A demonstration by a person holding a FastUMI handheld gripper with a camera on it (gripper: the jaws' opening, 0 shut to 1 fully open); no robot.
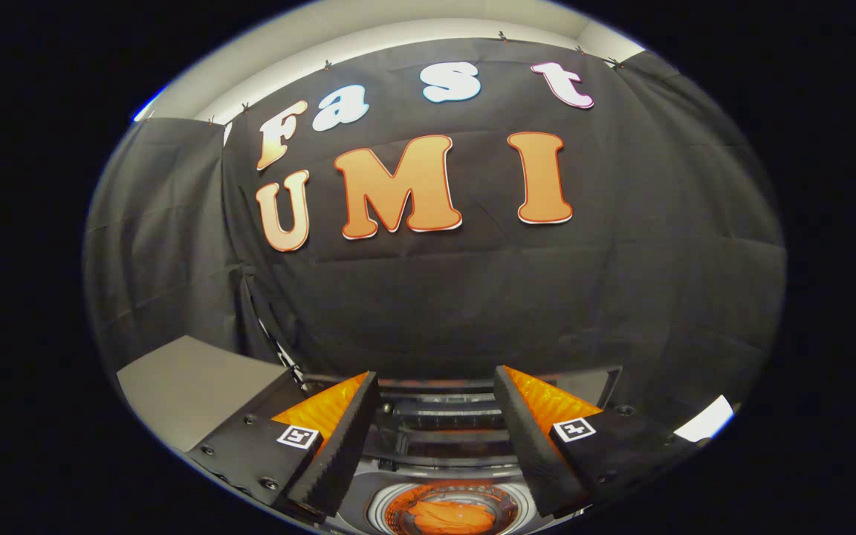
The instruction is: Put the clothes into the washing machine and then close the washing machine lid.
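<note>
My gripper (pixel 435 375) is open, its two black-padded orange fingers (pixel 339 438) spread wide with nothing between them. Below and between the fingers lies the washing machine's round drum opening (pixel 450 490). Orange clothes (pixel 446 516) lie inside the drum. Just ahead of the fingers, beyond the opening, the machine's dark lid (pixel 443 416) appears to stand raised, its upper edge reaching past the right finger. I am above the machine, not touching it or the clothes.
A grey tabletop (pixel 183 386) lies left of the machine, beside the left finger. The booth's black cloth wall rises close behind the machine. A small white patch (pixel 707 420) shows low to the right of the right finger.
</note>
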